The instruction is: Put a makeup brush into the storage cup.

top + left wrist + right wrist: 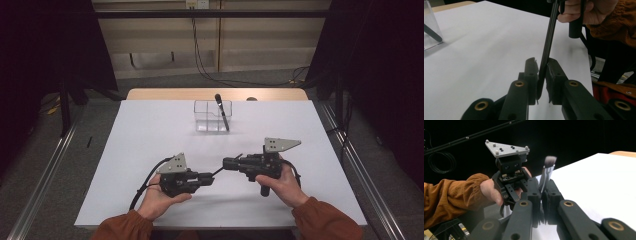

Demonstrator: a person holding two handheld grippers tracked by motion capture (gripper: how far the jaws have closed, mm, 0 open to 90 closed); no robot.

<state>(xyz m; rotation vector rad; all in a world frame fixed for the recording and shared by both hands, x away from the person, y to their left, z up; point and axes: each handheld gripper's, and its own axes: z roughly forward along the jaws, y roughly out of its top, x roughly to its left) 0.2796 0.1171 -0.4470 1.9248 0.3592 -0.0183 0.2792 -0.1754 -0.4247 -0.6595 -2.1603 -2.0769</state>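
Both grippers, left (209, 179) and right (227, 163), have their fingers clamped on one brush (547, 47) held above the counter (150, 140) (bristles by the right); pulling apart could snap it.

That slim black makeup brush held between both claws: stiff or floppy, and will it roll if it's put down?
The slim black makeup brush likely has a stiff handle: it spans straight from the left claw to the right claw without sagging. Probably light, given how thin it is. The round handle could roll on the smooth white table. Its soft bristle tip will bend.
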